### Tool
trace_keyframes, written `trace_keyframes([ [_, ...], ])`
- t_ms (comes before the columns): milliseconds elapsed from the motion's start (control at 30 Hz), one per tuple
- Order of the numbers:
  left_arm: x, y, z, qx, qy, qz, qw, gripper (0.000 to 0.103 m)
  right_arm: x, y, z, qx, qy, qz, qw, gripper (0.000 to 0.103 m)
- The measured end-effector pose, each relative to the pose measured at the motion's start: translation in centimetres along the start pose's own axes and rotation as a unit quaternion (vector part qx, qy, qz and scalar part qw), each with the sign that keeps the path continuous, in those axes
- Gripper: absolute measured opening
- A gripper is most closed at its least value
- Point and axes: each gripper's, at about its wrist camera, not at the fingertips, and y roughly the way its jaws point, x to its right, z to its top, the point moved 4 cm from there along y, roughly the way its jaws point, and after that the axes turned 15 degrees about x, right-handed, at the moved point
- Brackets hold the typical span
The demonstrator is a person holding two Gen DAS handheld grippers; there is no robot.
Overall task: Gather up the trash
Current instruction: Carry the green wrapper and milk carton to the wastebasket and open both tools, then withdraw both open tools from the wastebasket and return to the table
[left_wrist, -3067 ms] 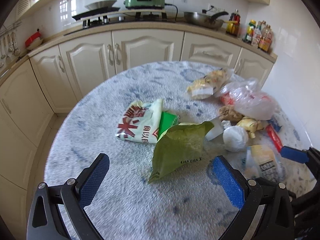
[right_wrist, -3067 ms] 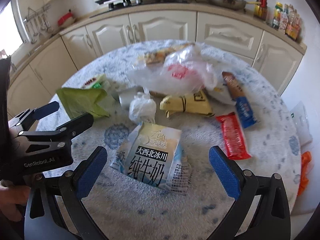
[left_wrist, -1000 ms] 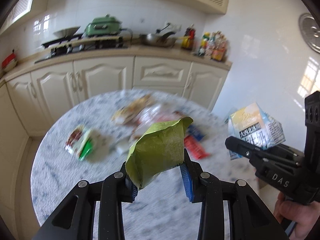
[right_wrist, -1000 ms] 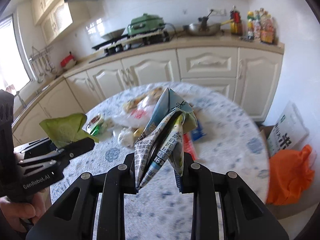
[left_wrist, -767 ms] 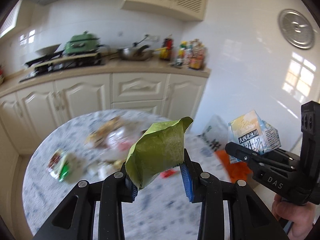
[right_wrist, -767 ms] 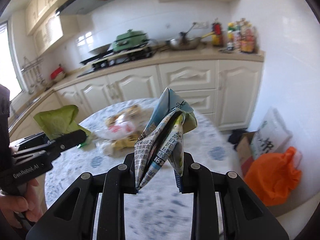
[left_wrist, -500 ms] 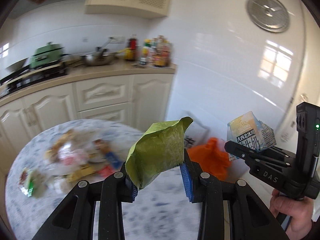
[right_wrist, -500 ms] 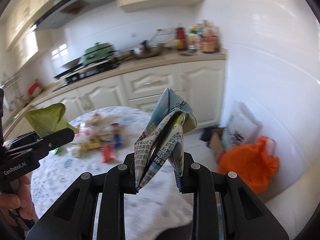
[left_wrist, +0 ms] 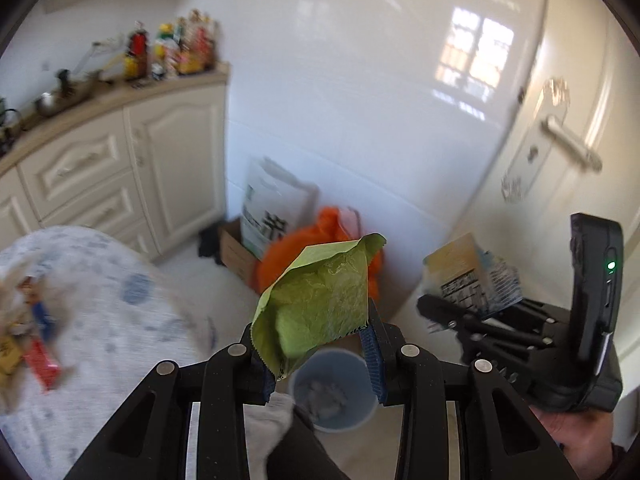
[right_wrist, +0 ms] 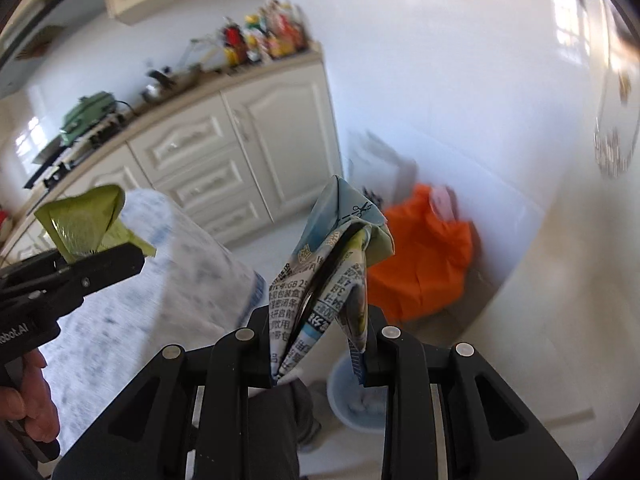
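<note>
My left gripper [left_wrist: 316, 354] is shut on a crumpled green wrapper [left_wrist: 320, 304], which stands up between its blue pads. My right gripper [right_wrist: 318, 354] is shut on a flattened milk carton [right_wrist: 332, 272] printed with black text. From the left wrist view the right gripper [left_wrist: 472, 320] and the milk carton [left_wrist: 472, 276] show at the right. The right wrist view has the left gripper [right_wrist: 100, 264] with the green wrapper [right_wrist: 84, 224] at its left. A light blue waste bin [left_wrist: 332, 396], also [right_wrist: 360, 404], stands on the floor below both grippers, with crumpled paper inside.
The round speckled table [left_wrist: 100, 320] with leftover wrappers [left_wrist: 36, 352] lies to the left. An orange bag [right_wrist: 424, 256], a cardboard box [left_wrist: 236, 252] and a white sack [left_wrist: 272, 208] sit by the tiled wall. Cream cabinets [right_wrist: 240, 152] run behind; a door with a handle [left_wrist: 568, 144] is right.
Both grippers have swung right, away from the table and toward the wall corner, each keeping its grip. The blue bin has come into view under them.
</note>
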Motion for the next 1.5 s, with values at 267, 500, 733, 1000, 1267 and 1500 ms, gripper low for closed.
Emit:
trace_keyframes([
  [267,3.7,9.9,-2.5,-0.09,0.003,-0.032,0.9954,0.032,5.6,4.3,-5.5,-0.074,0.056,-0.026,0.995,0.026],
  [500,5.3,18.5,-3.3,-0.163,0.003,-0.041,0.9857,0.035,9.1,7.0,-8.4,-0.118,0.088,-0.051,0.988,0.029],
  [733,5.3,22.5,-4.2,-0.204,0.03,-0.013,0.9784,0.082,11.2,7.8,-10.2,-0.137,0.107,-0.068,0.982,0.071],
  [1000,4.7,20.8,-3.8,-0.17,0.038,0.028,0.9842,0.092,11.1,7.2,-10.0,-0.128,0.103,-0.099,0.981,0.103],
  [1267,4.6,14.7,-1.2,-0.1,0.038,0.043,0.9933,0.096,9.1,5.5,-7.4,-0.098,0.102,-0.09,0.986,0.103],
  [1500,2.1,7.0,0.8,-0.02,0.022,0.055,0.9981,0.101,4.5,2.7,-2.6,-0.046,0.084,-0.053,0.994,0.103],
])
